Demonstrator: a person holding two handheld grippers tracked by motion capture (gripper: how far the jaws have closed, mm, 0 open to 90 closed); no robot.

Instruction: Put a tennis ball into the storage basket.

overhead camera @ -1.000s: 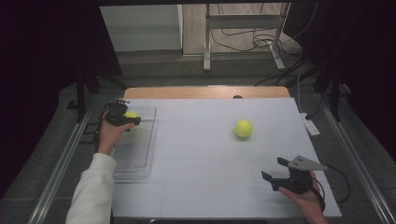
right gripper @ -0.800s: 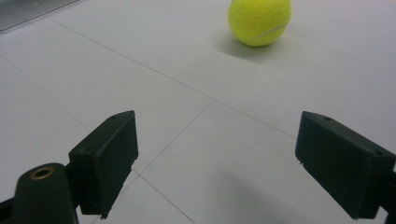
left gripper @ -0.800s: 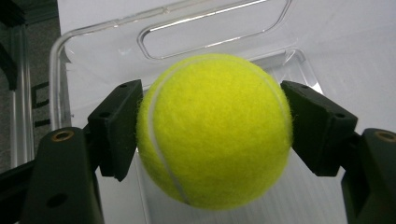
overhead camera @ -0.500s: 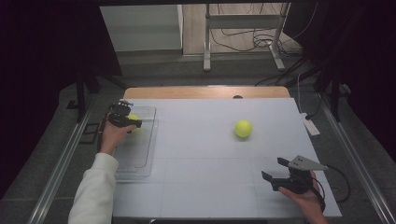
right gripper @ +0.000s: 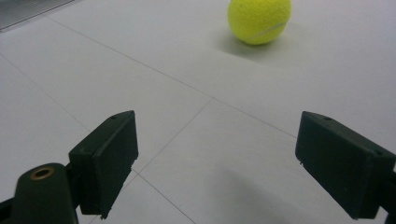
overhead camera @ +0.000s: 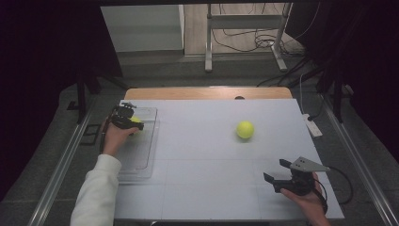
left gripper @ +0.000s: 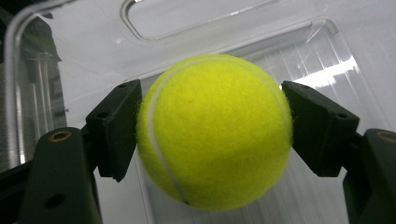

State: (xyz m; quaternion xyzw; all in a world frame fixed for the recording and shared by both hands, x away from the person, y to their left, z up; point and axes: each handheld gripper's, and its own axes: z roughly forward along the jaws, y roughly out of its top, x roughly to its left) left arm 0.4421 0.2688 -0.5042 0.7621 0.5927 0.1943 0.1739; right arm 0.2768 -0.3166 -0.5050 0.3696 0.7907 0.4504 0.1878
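A yellow tennis ball (left gripper: pixel 212 133) sits between the pads of my left gripper (left gripper: pixel 212 135), just over the floor of a clear plastic tray (left gripper: pixel 84 60). Both pads still touch its sides, though the jaws have just been opening. From above, the left gripper (overhead camera: pixel 126 117) and this ball (overhead camera: pixel 136 120) are at the far end of the tray (overhead camera: pixel 141 157) on the table's left. A second tennis ball (overhead camera: pixel 245 129) lies free on the white table, right of centre. My right gripper (overhead camera: pixel 277 172) rests open near the front right edge, aimed at that ball (right gripper: pixel 259 18), with nothing between its pads (right gripper: pixel 112 158).
A white power strip (overhead camera: pixel 312 125) lies at the table's right edge. A wooden strip (overhead camera: pixel 207 93) runs along the far edge. Beyond it stand a metal frame and cables on the floor.
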